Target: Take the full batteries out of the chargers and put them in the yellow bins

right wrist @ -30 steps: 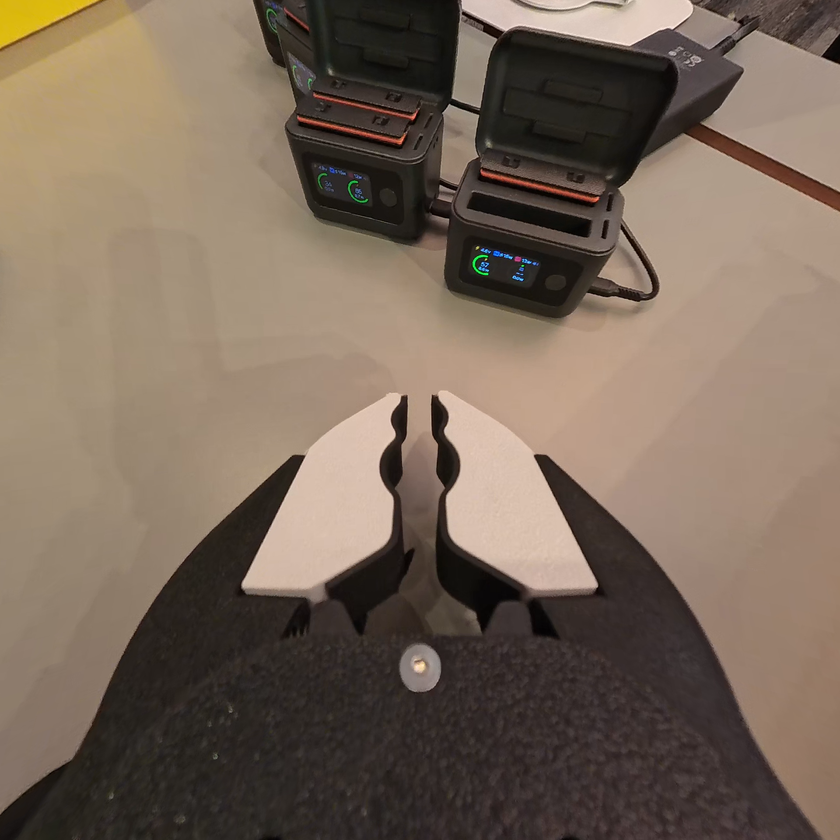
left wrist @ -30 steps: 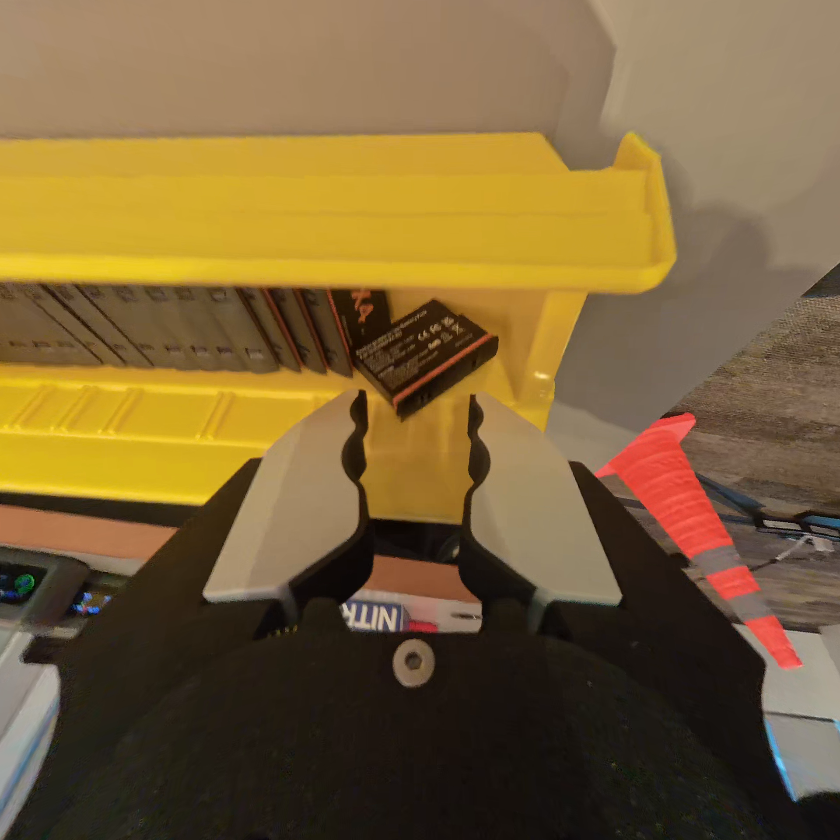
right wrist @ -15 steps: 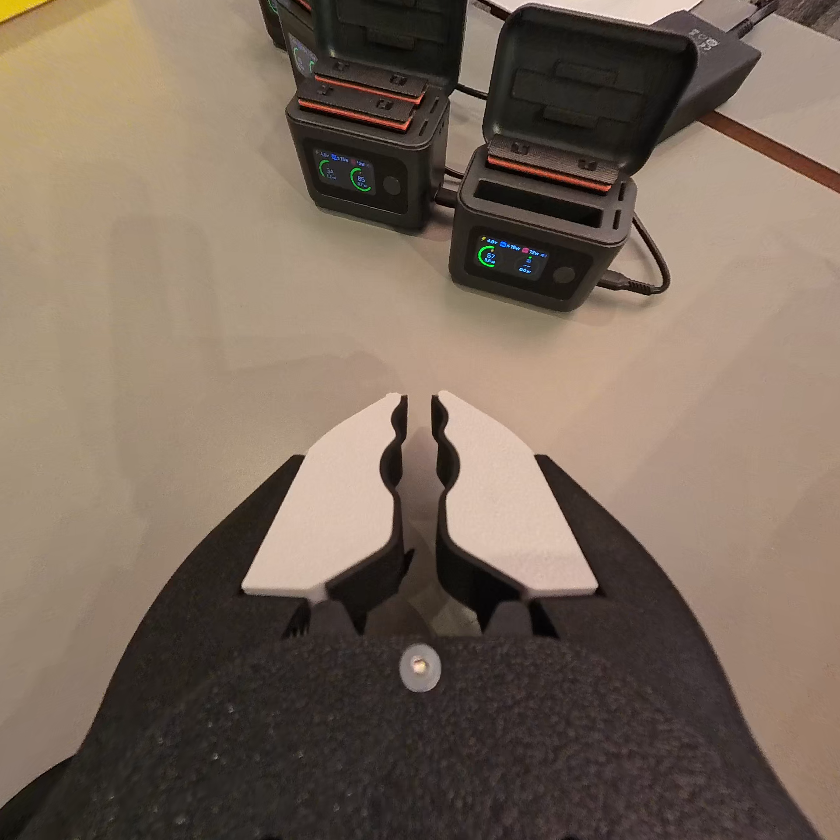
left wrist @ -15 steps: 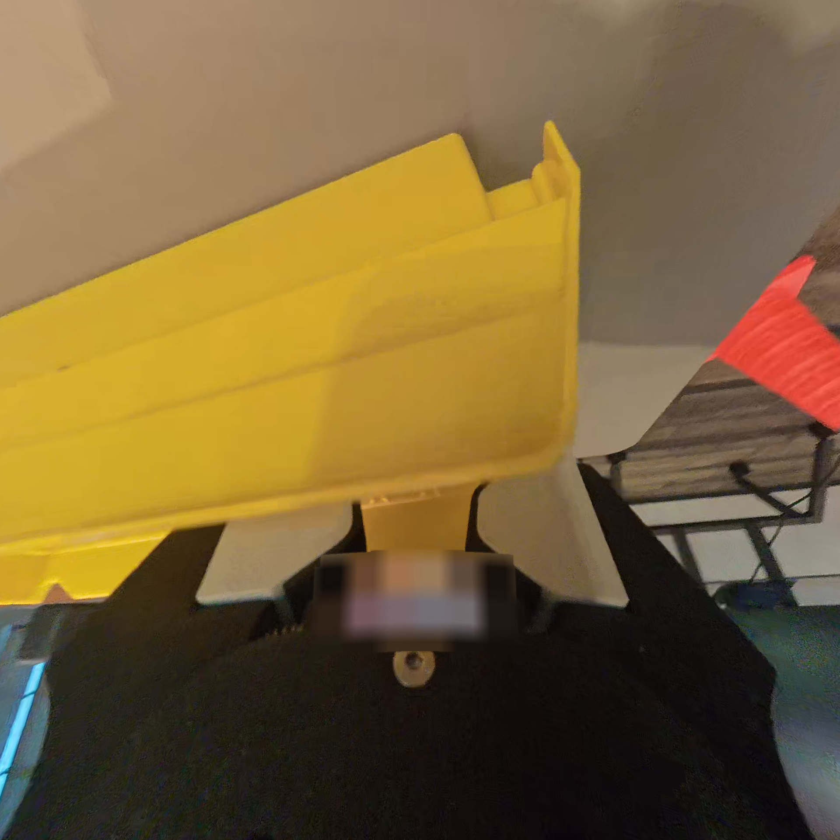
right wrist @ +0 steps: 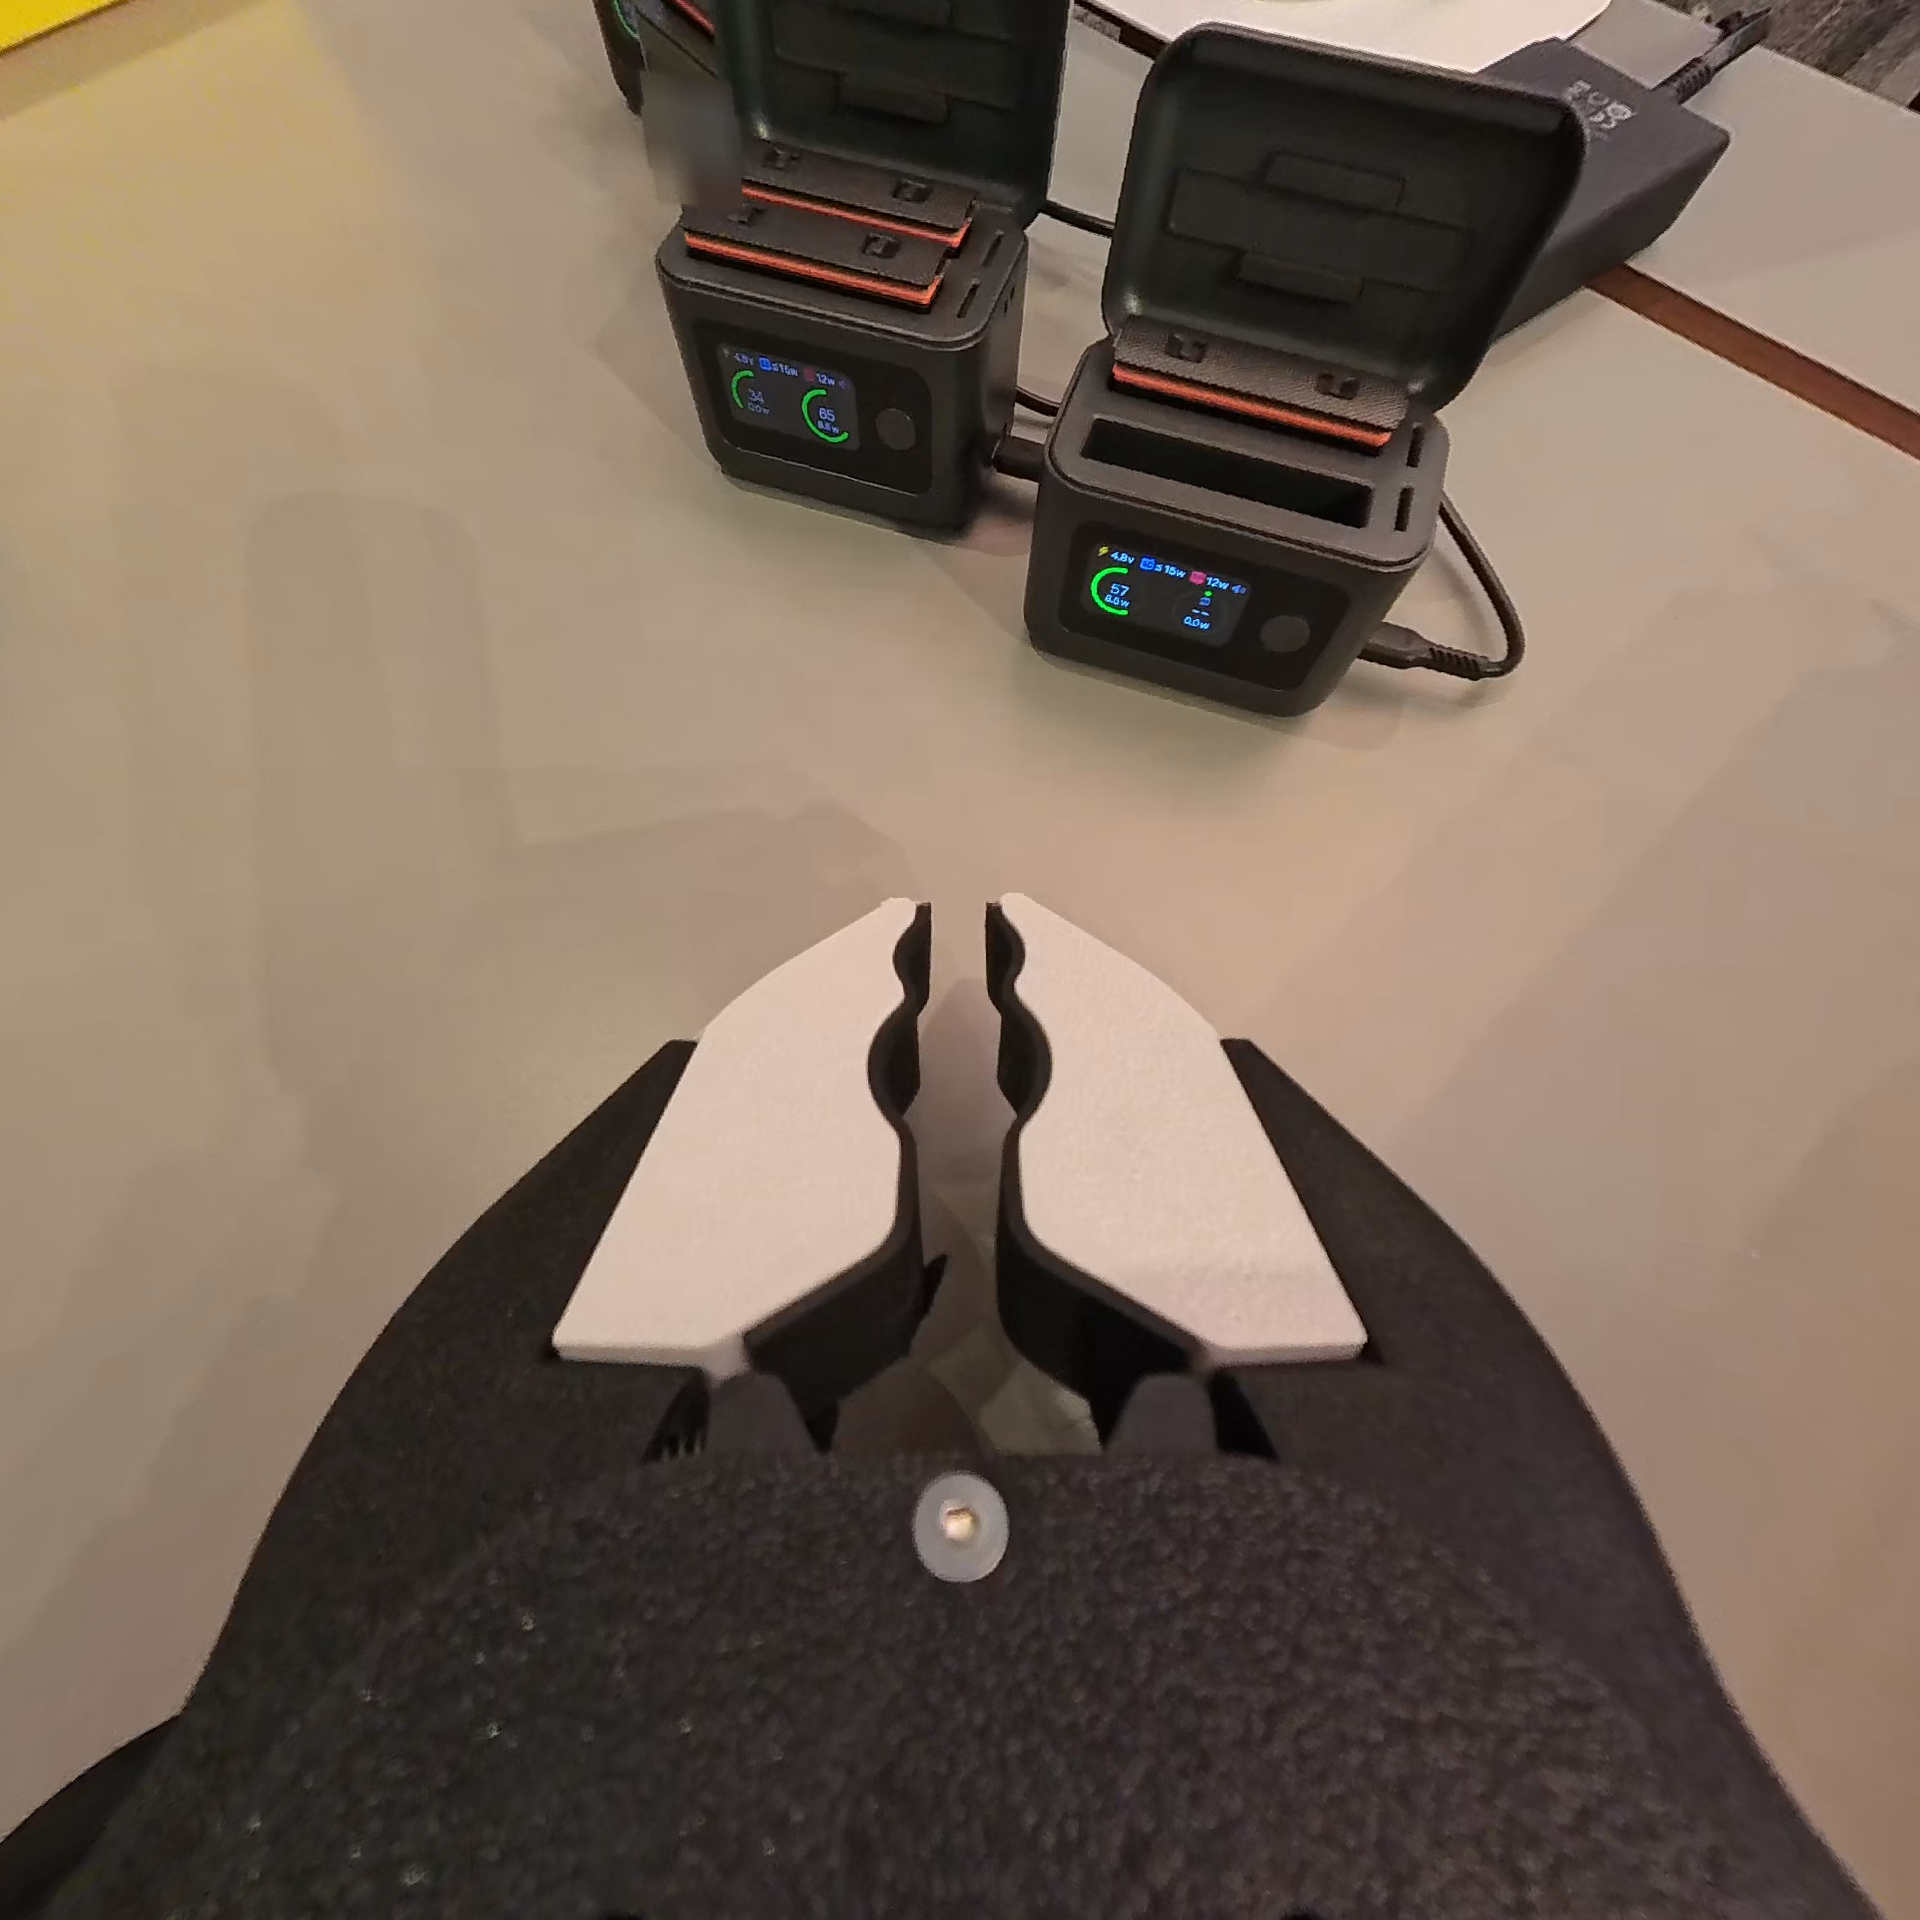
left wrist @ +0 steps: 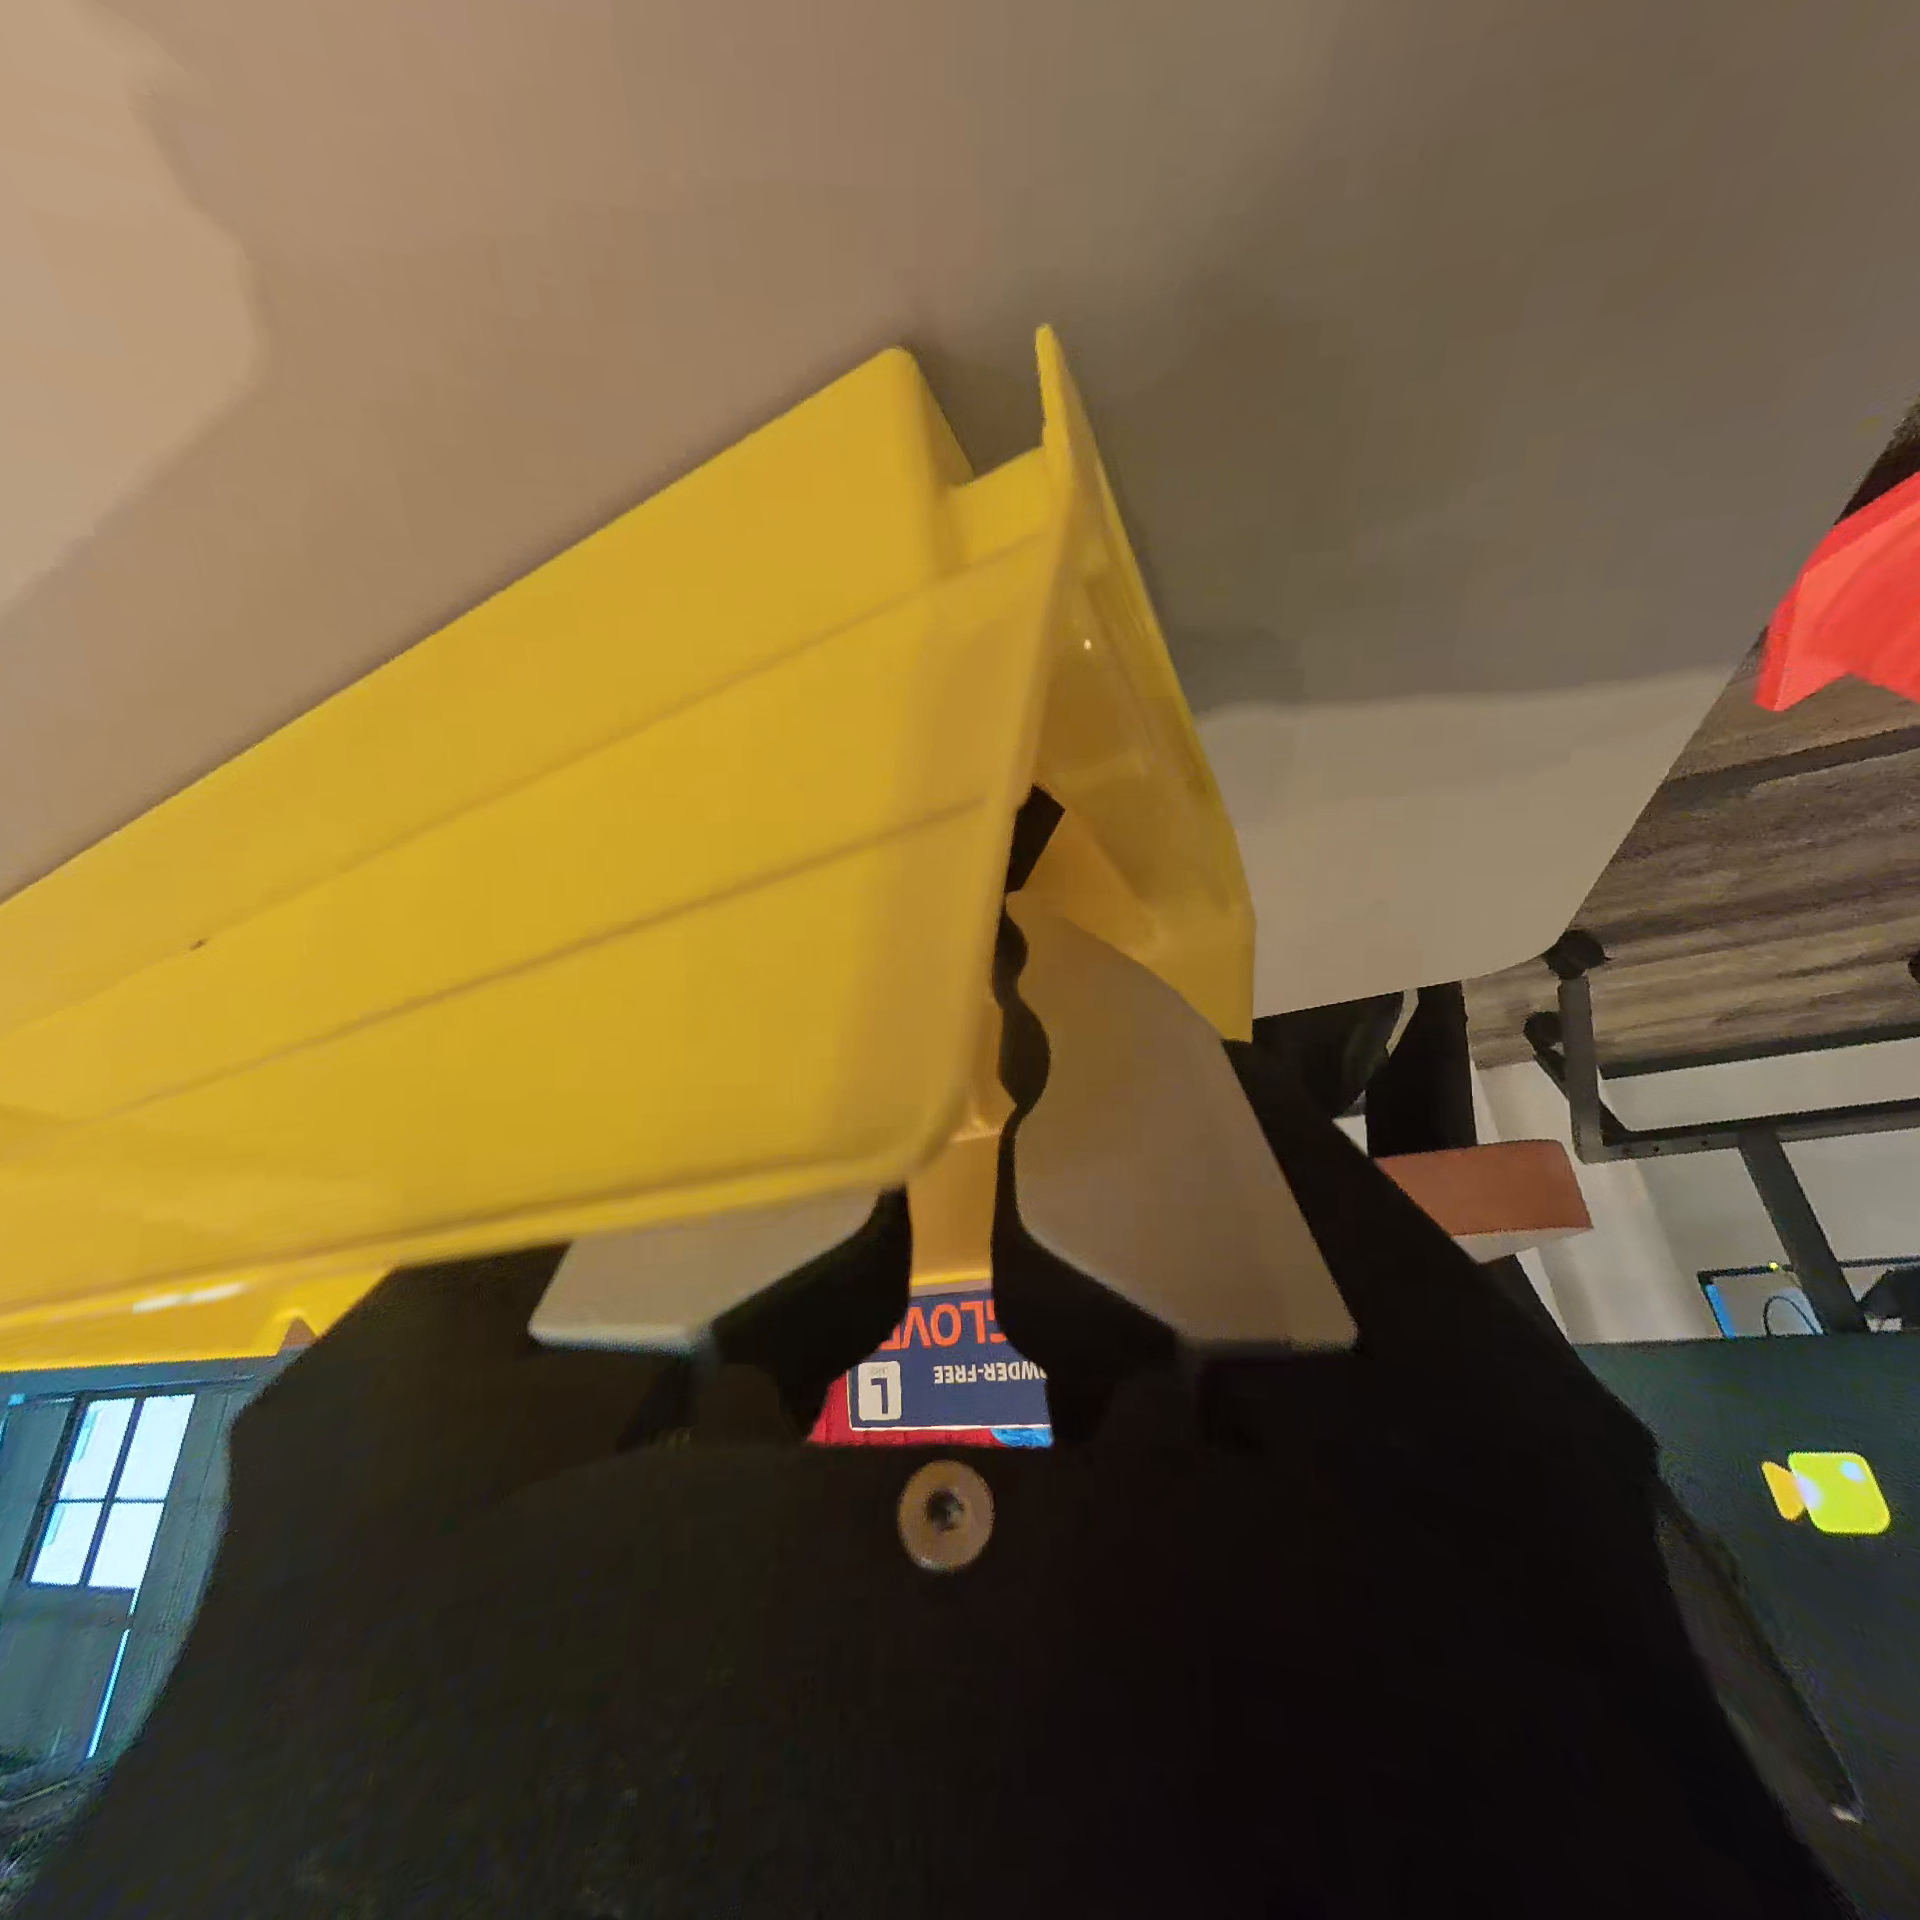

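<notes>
The left gripper (left wrist: 987, 997) is reaching under the yellow bin (left wrist: 582, 883), its fingers spread wide and gripping nothing that shows; the bin's front lip is covering the left finger, and the right finger (left wrist: 1153, 1164) is lying just beside the bin's corner. No battery is in view here, so whether one is resting inside the bin cannot be told.

The right gripper (right wrist: 958, 914) is hovering over the table (right wrist: 416, 727), well short of the chargers, its fingers nearly together with a narrow gap and nothing between them.

The near charger (right wrist: 1226, 561) is standing with its lid up, its front slot empty and one battery (right wrist: 1252, 400) behind it. Just left of it, the far charger (right wrist: 842, 384) is holding two.

To do this well, I would be drawing the left gripper straight back, clear of the lip, so the bin is not tipped.
</notes>
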`<state>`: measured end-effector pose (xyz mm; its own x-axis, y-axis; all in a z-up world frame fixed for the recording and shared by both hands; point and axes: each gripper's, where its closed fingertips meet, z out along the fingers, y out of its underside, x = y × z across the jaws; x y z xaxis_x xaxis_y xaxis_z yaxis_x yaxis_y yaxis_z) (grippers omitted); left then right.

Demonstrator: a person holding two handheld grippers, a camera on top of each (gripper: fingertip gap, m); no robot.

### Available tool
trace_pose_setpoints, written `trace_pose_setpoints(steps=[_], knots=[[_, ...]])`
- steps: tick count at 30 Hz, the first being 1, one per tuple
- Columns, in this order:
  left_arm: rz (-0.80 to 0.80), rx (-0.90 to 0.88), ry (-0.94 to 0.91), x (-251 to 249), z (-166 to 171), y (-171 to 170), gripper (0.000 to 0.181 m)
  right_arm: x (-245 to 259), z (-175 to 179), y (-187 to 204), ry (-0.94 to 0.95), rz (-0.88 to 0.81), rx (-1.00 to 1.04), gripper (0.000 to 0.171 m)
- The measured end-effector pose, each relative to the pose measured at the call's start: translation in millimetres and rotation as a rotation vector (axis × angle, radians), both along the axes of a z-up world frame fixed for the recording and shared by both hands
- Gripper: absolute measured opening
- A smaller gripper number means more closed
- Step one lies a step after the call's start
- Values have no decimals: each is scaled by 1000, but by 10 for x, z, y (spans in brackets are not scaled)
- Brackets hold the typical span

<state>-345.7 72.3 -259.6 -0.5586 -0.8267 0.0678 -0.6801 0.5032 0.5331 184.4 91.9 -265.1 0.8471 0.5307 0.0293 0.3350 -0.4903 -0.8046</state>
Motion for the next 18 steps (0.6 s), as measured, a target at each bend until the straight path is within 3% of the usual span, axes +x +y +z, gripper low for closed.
trace_pose_setpoints(steps=[1,14,18], knots=[[5,1,-11,22,24,-5,6,0,1,0,2,0,-1,9],[16,48,-93,107,231,96,0,6,-11,-2,-3,-1,-3,9],[-32,50,-34,58,162,46,24,1,-14,-5,-4,1,-4,9]])
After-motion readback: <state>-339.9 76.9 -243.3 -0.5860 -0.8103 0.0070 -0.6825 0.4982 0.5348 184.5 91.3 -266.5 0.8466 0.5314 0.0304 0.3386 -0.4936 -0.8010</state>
